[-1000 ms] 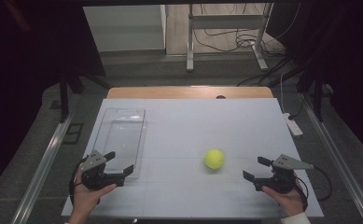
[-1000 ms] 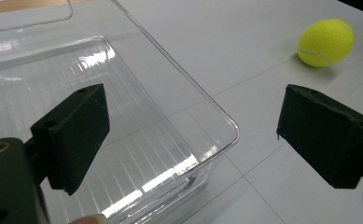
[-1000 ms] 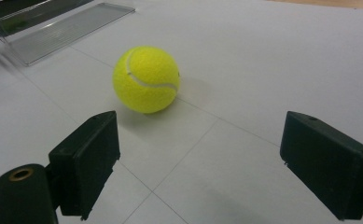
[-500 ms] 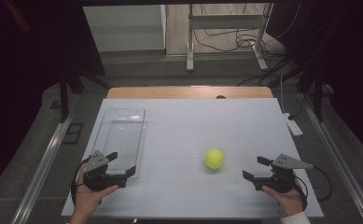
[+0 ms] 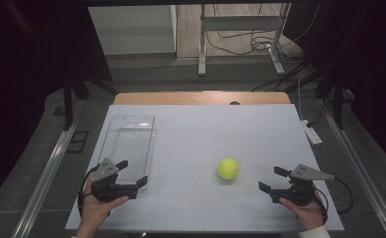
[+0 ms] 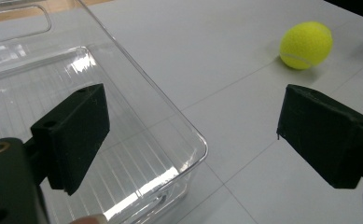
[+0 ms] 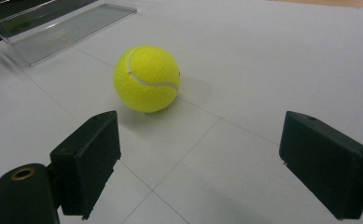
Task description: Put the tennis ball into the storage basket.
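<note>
A yellow tennis ball [image 5: 228, 168] [image 6: 306, 45] [image 7: 147, 78] rests on the white table [image 5: 205, 129], right of centre. A clear plastic tray [image 5: 131, 118] [image 6: 39, 79] [image 7: 67, 23] lies lengthwise along the left side with nothing in it. My left gripper [image 5: 132, 172] [image 6: 195, 100] is open, held in a hand at the tray's near end, with one jaw over the tray's corner. My right gripper [image 5: 272, 179] [image 7: 202, 126] is open too, low over the table a short way to the right of the ball, pointing at it. Nothing sits between either pair of jaws.
A white power strip [image 5: 311, 133] lies off the table's right edge. A wooden strip [image 5: 200, 97] borders the far edge. Beyond it are a metal stand [image 5: 240, 25] and cables on the floor. Metal rails run along both sides of the table.
The left gripper has shifted slightly to the right at the tray's near end. The right gripper and the ball have kept still.
</note>
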Demonstrator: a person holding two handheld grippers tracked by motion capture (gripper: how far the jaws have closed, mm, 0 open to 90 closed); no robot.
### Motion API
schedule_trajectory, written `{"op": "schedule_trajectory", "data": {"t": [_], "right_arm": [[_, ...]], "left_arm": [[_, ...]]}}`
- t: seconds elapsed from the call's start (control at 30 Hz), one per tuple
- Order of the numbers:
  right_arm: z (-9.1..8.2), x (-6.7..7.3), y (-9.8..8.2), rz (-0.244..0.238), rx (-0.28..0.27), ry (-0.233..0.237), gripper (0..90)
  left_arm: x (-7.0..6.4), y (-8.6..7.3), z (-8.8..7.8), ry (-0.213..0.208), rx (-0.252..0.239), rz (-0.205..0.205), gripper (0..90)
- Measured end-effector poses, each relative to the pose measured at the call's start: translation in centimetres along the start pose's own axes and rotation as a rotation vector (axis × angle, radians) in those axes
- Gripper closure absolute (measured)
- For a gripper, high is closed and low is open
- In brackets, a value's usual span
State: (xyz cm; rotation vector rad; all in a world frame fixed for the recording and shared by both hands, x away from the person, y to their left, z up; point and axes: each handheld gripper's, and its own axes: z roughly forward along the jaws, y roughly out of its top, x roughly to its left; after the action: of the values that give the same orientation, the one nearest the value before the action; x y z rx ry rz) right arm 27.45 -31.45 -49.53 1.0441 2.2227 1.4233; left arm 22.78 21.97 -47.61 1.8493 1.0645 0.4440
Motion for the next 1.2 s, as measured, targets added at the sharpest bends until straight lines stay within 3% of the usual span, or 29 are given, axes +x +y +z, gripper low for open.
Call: {"op": "schedule_trajectory", "data": {"t": [0.63, 1.2], "right_arm": [[-0.1, -0.2, -0.1, 0.019, -0.003, -0.017, 12.6], [0.0, -0.1, -0.2, 0.011, 0.007, -0.016, 12.6]], "left_arm": [[-1.3, 2.7, 0.7, -0.073, -0.01, 0.037, 9.6], [-1.8, 3.3, 1.7, -0.107, 0.005, 0.043, 9.8]]}}
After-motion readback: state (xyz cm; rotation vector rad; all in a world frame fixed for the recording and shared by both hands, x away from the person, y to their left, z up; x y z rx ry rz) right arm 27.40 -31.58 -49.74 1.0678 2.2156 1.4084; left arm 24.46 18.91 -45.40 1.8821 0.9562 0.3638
